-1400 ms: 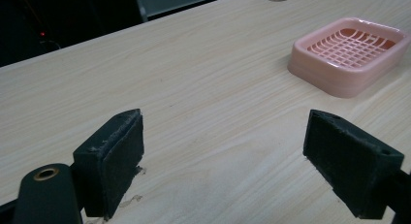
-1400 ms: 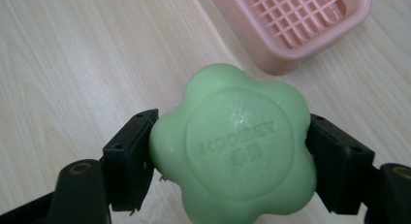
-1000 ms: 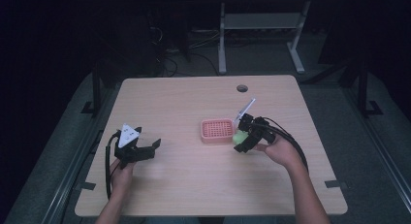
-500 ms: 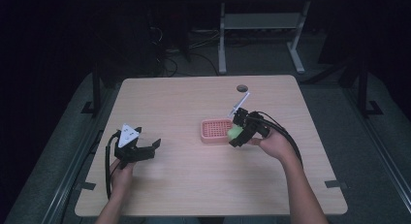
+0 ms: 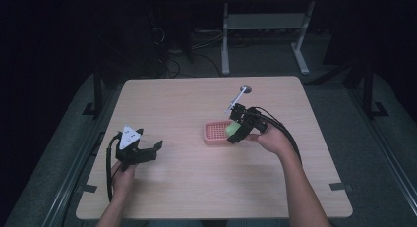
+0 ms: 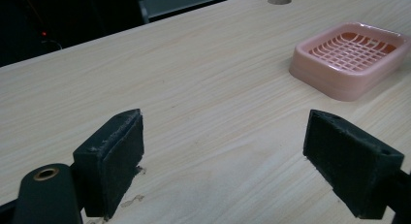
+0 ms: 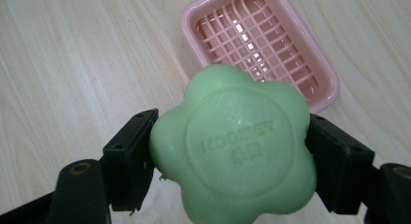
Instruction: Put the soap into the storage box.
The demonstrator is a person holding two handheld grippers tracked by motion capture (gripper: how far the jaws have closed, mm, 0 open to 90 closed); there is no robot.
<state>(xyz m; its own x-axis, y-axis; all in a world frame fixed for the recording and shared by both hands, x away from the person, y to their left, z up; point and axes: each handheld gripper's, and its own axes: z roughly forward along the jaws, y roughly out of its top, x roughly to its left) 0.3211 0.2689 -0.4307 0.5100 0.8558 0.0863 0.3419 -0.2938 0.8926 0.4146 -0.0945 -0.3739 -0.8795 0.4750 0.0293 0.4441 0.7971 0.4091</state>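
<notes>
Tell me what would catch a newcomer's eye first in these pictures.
First the green flower-shaped soap, clamped in the right gripper just above the pink soap dish near the table's middle. Then the left gripper, open and holding nothing, near the table's front left.

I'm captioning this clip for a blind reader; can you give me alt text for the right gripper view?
A green flower-shaped soap bar with raised lettering is clamped between the two black jaws of the right tool, held above a light wooden table. Just beyond it sits an empty pink soap dish with a grid bottom.
</notes>
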